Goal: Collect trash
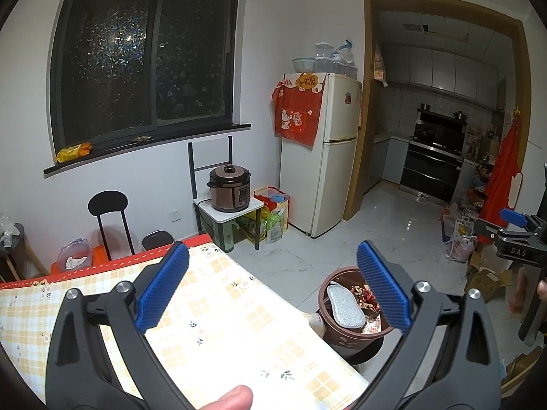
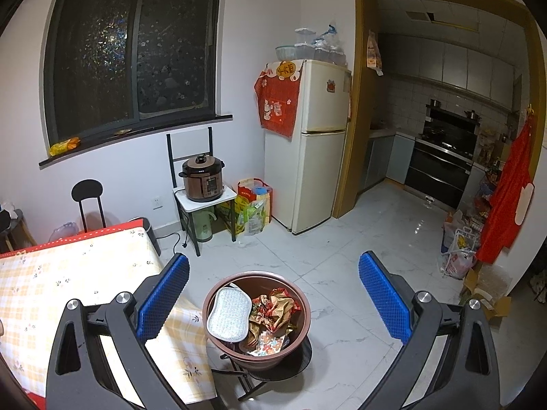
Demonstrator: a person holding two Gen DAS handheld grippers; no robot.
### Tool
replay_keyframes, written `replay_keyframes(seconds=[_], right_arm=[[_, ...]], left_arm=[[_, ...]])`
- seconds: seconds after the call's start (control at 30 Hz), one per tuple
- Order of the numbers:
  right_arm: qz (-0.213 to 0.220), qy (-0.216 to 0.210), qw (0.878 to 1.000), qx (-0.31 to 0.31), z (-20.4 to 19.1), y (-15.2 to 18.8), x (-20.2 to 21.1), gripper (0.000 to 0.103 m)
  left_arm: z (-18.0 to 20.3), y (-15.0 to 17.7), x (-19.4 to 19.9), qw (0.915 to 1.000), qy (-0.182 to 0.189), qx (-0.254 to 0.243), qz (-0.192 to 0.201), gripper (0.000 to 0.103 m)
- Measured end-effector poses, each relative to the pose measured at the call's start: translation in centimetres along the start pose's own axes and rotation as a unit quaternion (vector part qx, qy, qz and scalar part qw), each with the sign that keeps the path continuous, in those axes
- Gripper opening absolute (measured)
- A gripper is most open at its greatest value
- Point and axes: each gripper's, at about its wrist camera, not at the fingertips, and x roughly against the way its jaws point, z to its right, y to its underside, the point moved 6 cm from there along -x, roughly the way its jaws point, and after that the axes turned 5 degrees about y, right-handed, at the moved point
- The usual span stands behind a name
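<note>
left tongs point(image 1: 271, 288) wide apart, nothing between the blue pads, hovering over the table point(image 1: 218, 328) edge. right tongs point(image 2: 273, 290) also spread and empty, above the brown bin point(image 2: 256, 348).

bin sits on a low black stool point(image 2: 294, 358), just beside the table's corner, on the fridge point(image 2: 307, 143) side. it already holds the trash: a grey-white pad point(image 2: 229, 312) leaning on the rim nearest the table, crumpled red-gold wrappers point(image 2: 277, 307) in the middle, a floral paper scrap point(image 2: 270, 340) at the near side.

handling, my guess: wrappers are light, crinkly, springy; pinch a raised fold, not a flat face, or they slip. pad looks soft and flexible; take it by the edge above the rim. all low mass, nothing fragile.

tabletop shows only the checked cloth, no loose trash visible. other containers: cooker point(image 2: 201, 179) on a small stand near the fridge, bags point(image 2: 254, 205) between the two, contents unclear.
</note>
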Motion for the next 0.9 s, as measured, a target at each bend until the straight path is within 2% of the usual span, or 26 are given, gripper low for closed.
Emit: replay_keyframes(seconds=[0.43, 0.9], right_arm=[[-0.003, 0.006, 1.000, 0.007, 0.3, -0.5, -0.3, 0.098], [-0.009, -0.001, 1.000, 0.006, 0.8, -0.3, -1.4, 0.098]], left_arm=[[-0.2, 0.1, -0.3, 1.0000, -0.004, 0.004, -0.003, 0.097], [1.2, 0.2, -0.7, 0.9999, -0.011, -0.003, -0.004, 0.097]])
